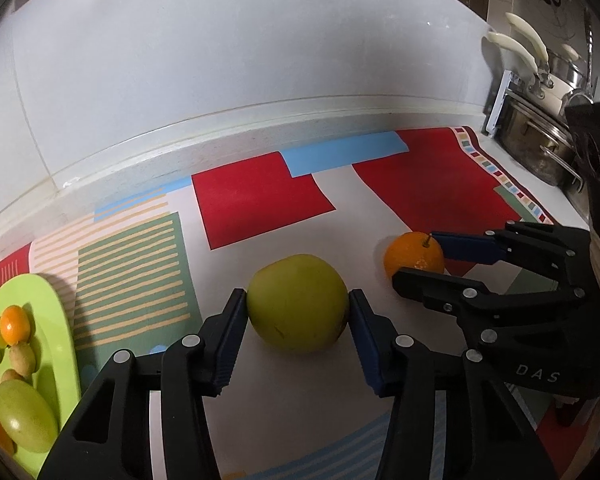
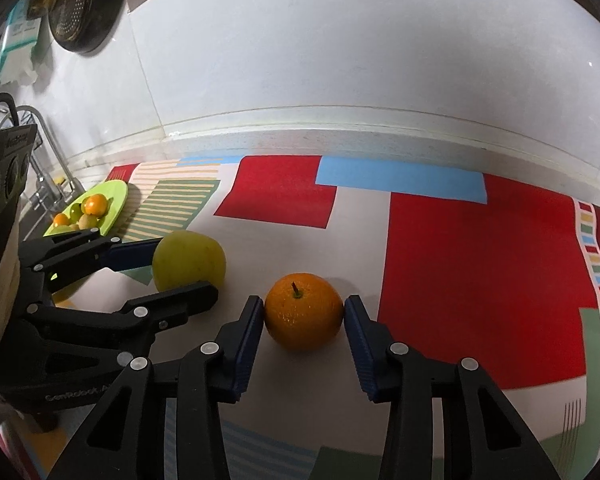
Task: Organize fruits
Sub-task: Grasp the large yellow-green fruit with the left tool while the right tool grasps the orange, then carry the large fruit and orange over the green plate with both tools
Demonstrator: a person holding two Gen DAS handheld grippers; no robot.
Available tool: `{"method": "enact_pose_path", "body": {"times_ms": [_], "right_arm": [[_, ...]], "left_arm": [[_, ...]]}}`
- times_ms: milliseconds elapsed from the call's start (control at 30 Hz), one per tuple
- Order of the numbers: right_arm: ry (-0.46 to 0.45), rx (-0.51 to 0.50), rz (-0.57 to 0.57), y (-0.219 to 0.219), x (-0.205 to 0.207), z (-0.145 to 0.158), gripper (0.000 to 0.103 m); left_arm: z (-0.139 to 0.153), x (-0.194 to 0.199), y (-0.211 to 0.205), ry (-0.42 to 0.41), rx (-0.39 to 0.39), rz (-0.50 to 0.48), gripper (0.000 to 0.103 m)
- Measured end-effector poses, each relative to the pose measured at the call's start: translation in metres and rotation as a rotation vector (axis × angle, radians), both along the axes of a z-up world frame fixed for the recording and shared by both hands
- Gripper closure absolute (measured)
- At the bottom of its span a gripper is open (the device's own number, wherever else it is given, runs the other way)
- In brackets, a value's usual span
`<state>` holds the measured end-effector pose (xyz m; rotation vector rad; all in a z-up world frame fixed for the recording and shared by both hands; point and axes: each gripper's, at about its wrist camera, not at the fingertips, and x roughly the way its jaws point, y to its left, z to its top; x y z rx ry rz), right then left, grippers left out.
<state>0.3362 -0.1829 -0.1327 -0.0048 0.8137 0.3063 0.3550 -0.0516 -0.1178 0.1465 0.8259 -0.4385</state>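
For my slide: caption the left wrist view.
Left gripper clamps a green apple while right gripper clamps an orange.

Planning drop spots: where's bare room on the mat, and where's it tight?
Free: the red patches behind the green apple and orange, up to the wall, and the mat's right side. Tight: the green plate, full of small fruit, and the front, where both grippers stand.
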Motion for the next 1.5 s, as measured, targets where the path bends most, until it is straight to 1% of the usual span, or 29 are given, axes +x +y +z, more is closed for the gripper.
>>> {"method": "enact_pose_path", "body": {"times_ms": [133,367,667,933,1167,1500], "right_arm": [[-0.012,0.007,-0.017,-0.001,-0.009,0.005,0.060],[-0.046,0.032,-0.036,0.001,-0.031,0.023,0.060],[-0.125,0.014,-0.030,0.013,-0.067,0.054,0.060],[-0.175,0.020,-0.012,0.028,-0.094,0.076,0.060],[-0.216,0.035,0.015,0.045,-0.114,0.092,0.060],[-0.267,0.038,0.057,0.073,-0.139,0.108,0.060]], "left_arm": [[0.007,-0.010,0.004,-0.012,-0.003,0.010,0.053],[0.030,-0.035,0.014,-0.057,-0.026,0.047,0.053],[0.054,-0.069,0.031,-0.107,-0.035,0.114,0.053],[0.076,-0.103,0.051,-0.159,-0.048,0.163,0.053],[0.088,-0.128,0.071,-0.189,-0.053,0.209,0.053],[0.107,-0.162,0.097,-0.250,-0.040,0.256,0.053]]}}
